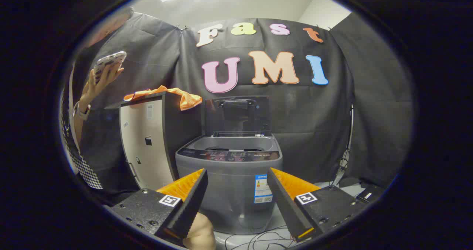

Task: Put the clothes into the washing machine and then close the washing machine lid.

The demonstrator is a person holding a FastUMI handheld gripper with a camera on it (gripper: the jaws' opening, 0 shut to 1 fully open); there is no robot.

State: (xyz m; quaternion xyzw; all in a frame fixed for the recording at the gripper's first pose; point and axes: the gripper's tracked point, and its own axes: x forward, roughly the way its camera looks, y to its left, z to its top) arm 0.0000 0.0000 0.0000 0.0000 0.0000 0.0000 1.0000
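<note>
Orange cloth [173,95] lies draped over the top of a tall cabinet [147,146], far left of the washing machine [231,183], one end hanging down over the cabinet's right corner. This looks to be the clothes for the load, though folds and size are hard to read at this range.

Washing machine stands grey, centre of the booth, straight ahead beyond the fingers. Lid [236,115] is raised, upright against the back wall. Drum opening is dark; cannot tell if anything lies inside.

Gripper [236,191] hangs low and near, fingers spread wide, nothing between them. Machine's front panel shows through the gap.

A person stands at far left beside the cabinet, one hand [101,82] raised holding a phone [109,63]. Cables trail on the floor [266,239] near the base of the machine.

Step in hand: by my reading the very start, the cloth not yet picked up. Next move calls for lifting the fingers up and left to the cabinet top, closing on the hanging end of the cloth, then carrying it right, over the open drum. Lid comes after.
</note>
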